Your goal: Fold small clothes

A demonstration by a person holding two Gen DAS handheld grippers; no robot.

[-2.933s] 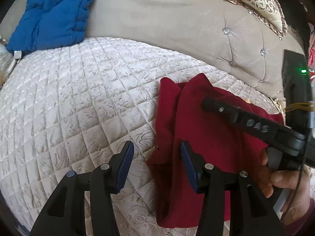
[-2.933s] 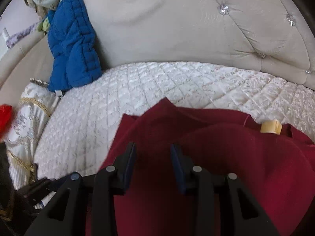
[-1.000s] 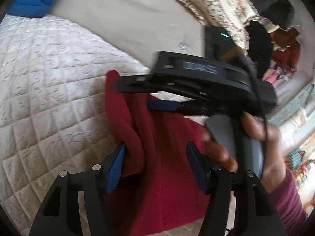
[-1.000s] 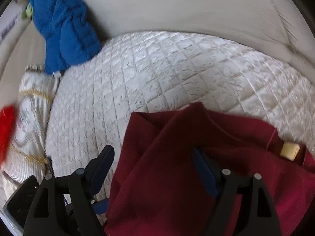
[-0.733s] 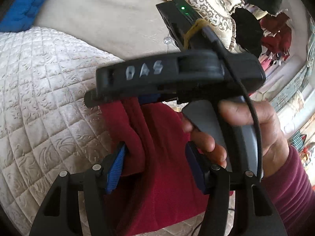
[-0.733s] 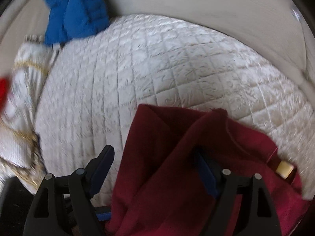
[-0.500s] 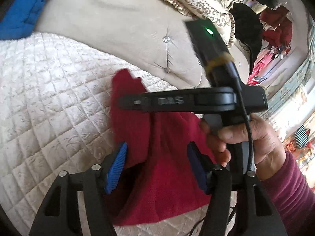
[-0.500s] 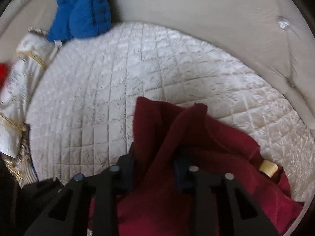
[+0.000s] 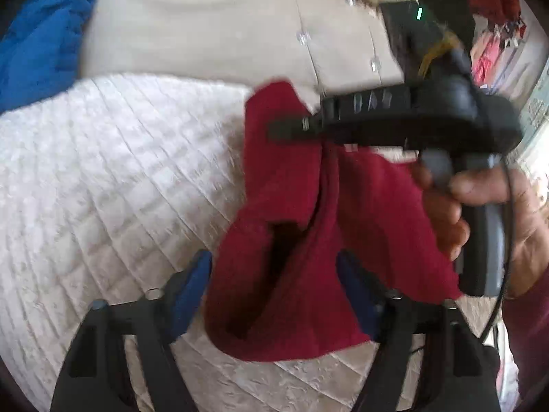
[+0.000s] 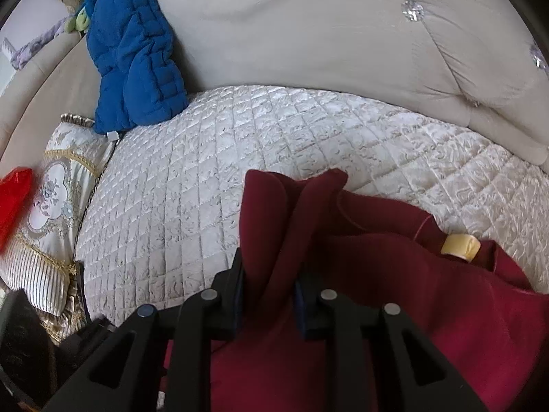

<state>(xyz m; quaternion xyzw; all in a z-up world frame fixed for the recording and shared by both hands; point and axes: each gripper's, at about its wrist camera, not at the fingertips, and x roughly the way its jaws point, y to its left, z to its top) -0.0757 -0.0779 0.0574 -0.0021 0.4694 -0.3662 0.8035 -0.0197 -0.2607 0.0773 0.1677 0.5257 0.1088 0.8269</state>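
Observation:
A dark red garment (image 9: 302, 226) is bunched on the white quilted bed cover (image 9: 113, 178). My right gripper (image 10: 269, 276) is shut on a raised fold of the red garment (image 10: 394, 295) and lifts it; it shows in the left wrist view (image 9: 305, 127) pinching the garment's upper edge. My left gripper (image 9: 274, 281) is open, its blue-padded fingers on either side of the hanging lower part of the garment. A yellowish tag (image 10: 459, 245) shows at the garment's neck.
A blue quilted cloth (image 10: 133, 51) lies against the beige tufted headboard (image 10: 326, 27). A patterned cushion (image 10: 51, 202) and a red object (image 10: 13, 195) sit at the left edge. Dark and red clothes (image 9: 494, 3) hang at the far right.
My right gripper closed on a fold of the red garment and lifted it off the bed. The garment now hangs between my left gripper's open fingers.

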